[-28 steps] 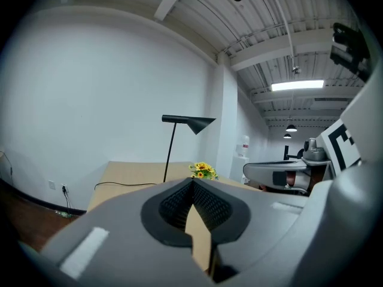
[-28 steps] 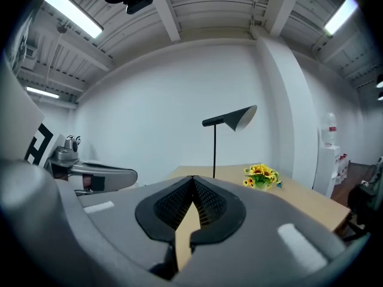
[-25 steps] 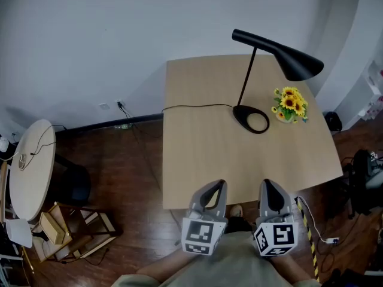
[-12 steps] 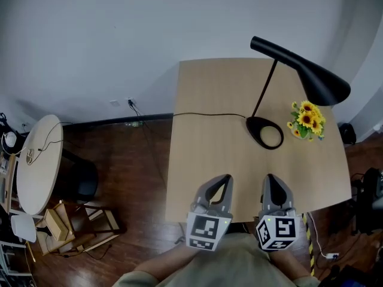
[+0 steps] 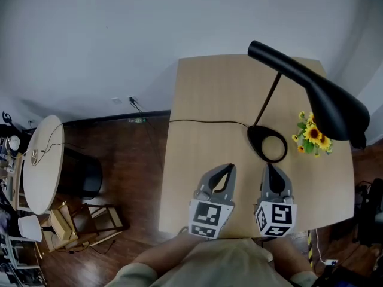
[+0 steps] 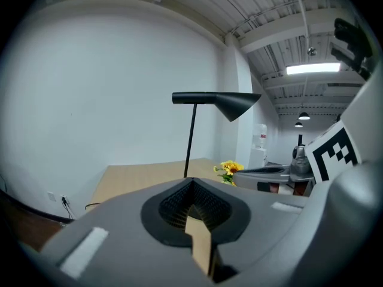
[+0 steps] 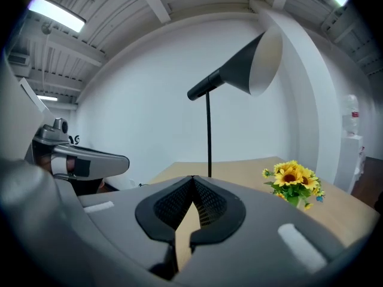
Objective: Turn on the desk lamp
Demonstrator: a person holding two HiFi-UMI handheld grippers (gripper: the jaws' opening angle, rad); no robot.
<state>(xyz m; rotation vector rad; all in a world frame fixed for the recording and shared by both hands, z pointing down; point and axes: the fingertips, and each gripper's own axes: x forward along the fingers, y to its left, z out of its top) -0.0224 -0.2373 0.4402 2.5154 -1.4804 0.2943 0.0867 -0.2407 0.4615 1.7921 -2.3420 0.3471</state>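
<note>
**Both grippers empty at the near edge, lamp unlit and untouched**

The left gripper (image 5: 229, 169) and right gripper (image 5: 270, 168) sit side by side in the lower middle of the head view, over the near edge of the wooden table (image 5: 197, 100). Each gripper's own view shows its jaws pressed together at the tips with nothing between them.

The desk lamp (image 5: 311, 91) fills the right half of the head view. Its ring-shaped base (image 5: 267, 143) rests on the table just above the right gripper's tips, close but apart from them. The thin stem (image 5: 272, 97) rises from the base, and the black shade (image 5: 335, 109) reaches toward the right edge, over a small bunch of sunflowers (image 5: 313, 138) just right of the base. The cord (image 5: 203, 122) runs left from the base and off the table's left side. Seen from the right gripper, the inside of the shade looks pale rather than glowing, so the lamp is probably off.

No view shows a switch; it may be on the base, the shade or the cord, so finding it comes first. The right gripper is the nearer and better-aligned one. Its closed tips would make a firm point for pressing a button, applied straight and gently. The light-looking lamp could slide or tip, so the left gripper might steady the base. The approach should stay left of the flowers and clear of the stem.
</note>
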